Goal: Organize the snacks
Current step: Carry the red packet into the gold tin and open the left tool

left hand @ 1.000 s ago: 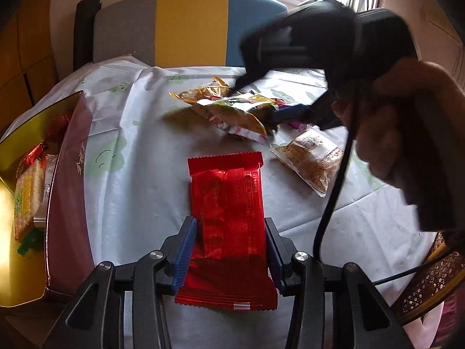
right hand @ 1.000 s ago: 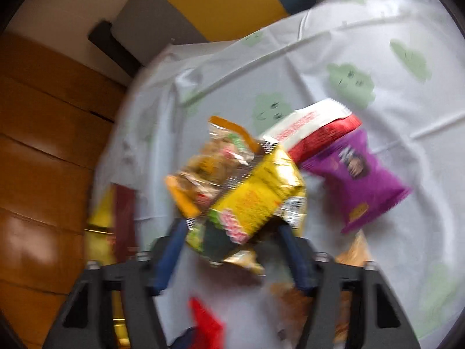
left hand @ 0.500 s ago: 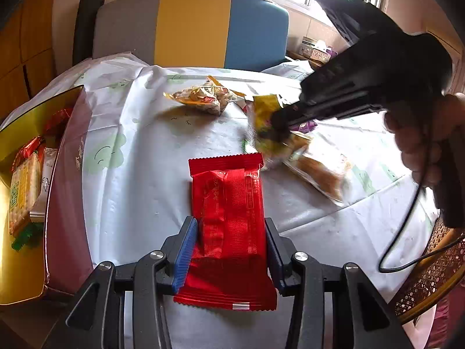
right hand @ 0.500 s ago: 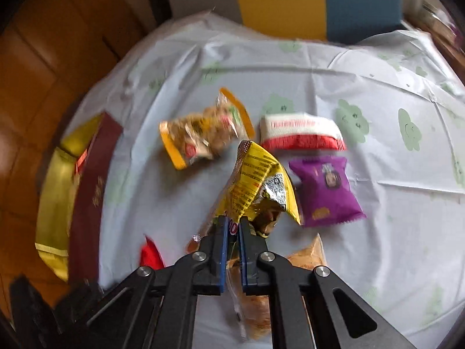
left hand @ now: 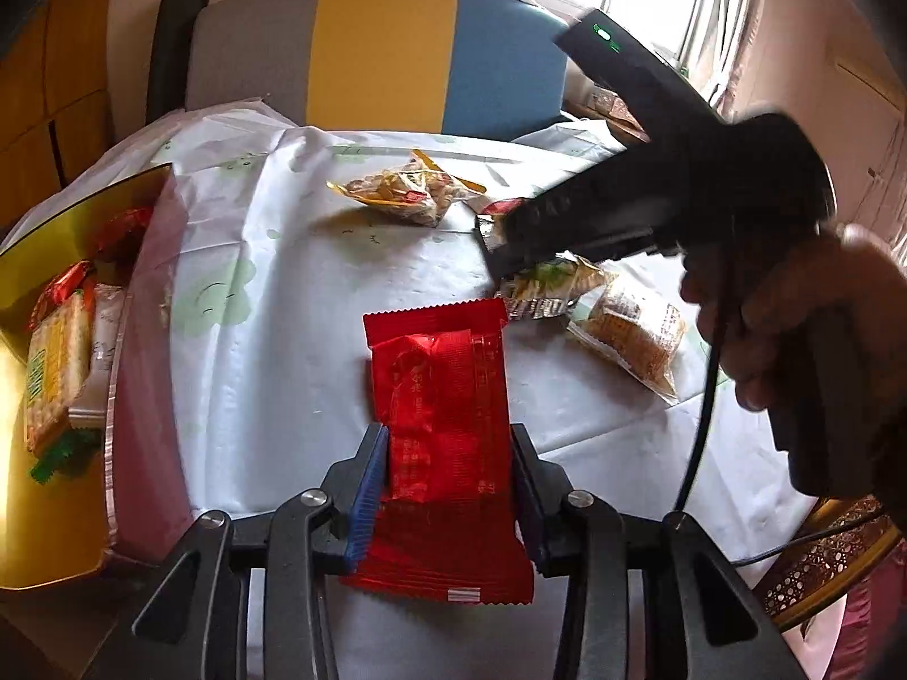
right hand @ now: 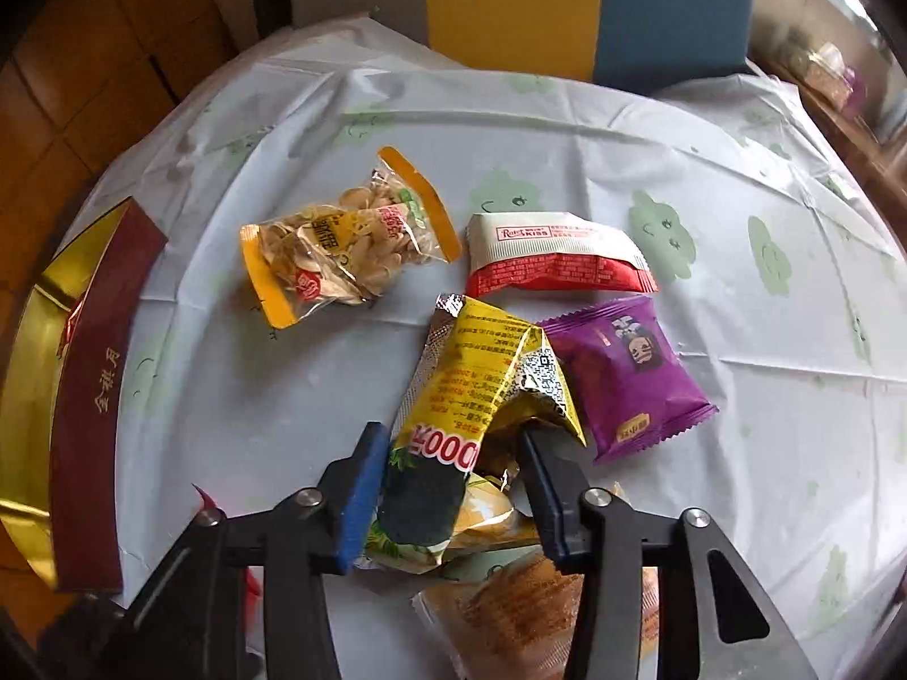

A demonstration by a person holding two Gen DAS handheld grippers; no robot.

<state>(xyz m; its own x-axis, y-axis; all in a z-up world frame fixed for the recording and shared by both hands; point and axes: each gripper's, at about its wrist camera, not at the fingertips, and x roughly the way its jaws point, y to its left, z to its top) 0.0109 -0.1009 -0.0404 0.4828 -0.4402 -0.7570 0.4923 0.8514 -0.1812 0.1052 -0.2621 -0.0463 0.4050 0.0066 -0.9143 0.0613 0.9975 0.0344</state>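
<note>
Red packet [left hand: 439,402] lies flat on the table [left hand: 272,340] between my left gripper's [left hand: 448,487] closing jaws, pads at its edges. My right gripper [right hand: 450,487], reopening, straddles the yellow packet [right hand: 476,391].

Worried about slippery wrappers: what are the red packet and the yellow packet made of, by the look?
Red packet: glossy plastic film, probably; it shines, with crimped serrated ends. Yellow packet: likely metallised foil film; its torn-looking edge shows silver and it holds sharp creases.
</note>
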